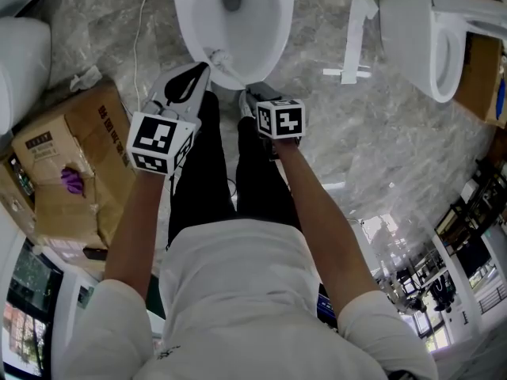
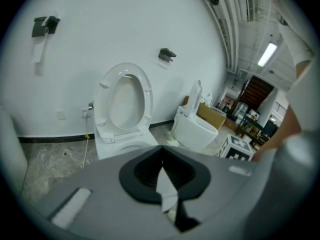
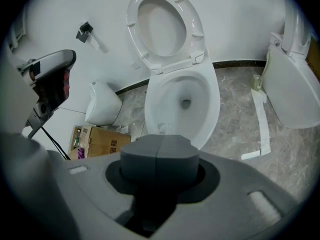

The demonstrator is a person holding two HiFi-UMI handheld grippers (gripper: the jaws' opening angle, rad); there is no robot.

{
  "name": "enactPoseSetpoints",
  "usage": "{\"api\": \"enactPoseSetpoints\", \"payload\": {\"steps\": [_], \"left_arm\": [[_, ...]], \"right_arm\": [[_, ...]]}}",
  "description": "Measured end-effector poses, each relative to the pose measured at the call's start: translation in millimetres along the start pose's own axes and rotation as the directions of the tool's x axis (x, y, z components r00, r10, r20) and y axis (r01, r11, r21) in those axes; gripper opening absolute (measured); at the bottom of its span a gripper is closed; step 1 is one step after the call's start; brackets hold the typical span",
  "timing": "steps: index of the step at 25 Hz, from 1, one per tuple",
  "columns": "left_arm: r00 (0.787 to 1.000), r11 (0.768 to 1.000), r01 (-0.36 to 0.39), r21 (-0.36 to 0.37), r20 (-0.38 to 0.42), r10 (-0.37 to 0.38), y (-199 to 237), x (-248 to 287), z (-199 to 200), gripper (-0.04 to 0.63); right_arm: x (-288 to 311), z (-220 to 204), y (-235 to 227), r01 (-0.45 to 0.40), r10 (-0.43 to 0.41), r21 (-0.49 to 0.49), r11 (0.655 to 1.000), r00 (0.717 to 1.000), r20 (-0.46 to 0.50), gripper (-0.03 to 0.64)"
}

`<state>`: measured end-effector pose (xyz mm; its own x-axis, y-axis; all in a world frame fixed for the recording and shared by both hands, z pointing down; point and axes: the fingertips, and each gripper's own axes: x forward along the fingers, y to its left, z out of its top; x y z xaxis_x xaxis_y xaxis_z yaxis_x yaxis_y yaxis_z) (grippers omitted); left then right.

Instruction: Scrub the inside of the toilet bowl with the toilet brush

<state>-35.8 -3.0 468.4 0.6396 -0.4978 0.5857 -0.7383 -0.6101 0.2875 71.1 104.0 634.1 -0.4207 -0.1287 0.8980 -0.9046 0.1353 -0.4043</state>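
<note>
Only one piece of writing showed: dark print on the side of the cardboard box [image 3: 97,144] lying left of the toilet bowl [image 1: 273,34]. In the right gripper view it was Chinese characters, the last looking like 箱. In the head view the same print was too small to read.

The left claw [image 1: 202,71] was pressed shut on the toilet brush [image 1: 216,56]. The left gripper view showed its thin white handle as a sliver pinched between the jaws. The head view showed the bristled end inside the bowl against the near rim. The right claw [image 1: 252,97] was pressed together on nothing, just short of that rim.

The left gripper view alone showed the raised seat [image 2: 123,101] standing behind the bowl and a dark bracket [image 2: 167,55] on the wall above and to the right of it. The head view alone showed a purple thing [image 1: 71,180] on top of the box. A second toilet [image 1: 412,30] stood right of the bowl, with a white strip [image 1: 352,38] on the floor [image 1: 317,133] between the two.
</note>
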Motion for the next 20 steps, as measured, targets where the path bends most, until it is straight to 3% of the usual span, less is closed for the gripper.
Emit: {"api": "enactPoseSetpoints", "payload": {"steps": [20], "left_arm": [[0.999,0.999,0.031,-0.019,0.02,-0.031,-11,5,2,-0.011]], "right_arm": [[-23,-1,-41,-0.03,0.014,-0.139,0.99,0.993,-0.116,0.147]]}}
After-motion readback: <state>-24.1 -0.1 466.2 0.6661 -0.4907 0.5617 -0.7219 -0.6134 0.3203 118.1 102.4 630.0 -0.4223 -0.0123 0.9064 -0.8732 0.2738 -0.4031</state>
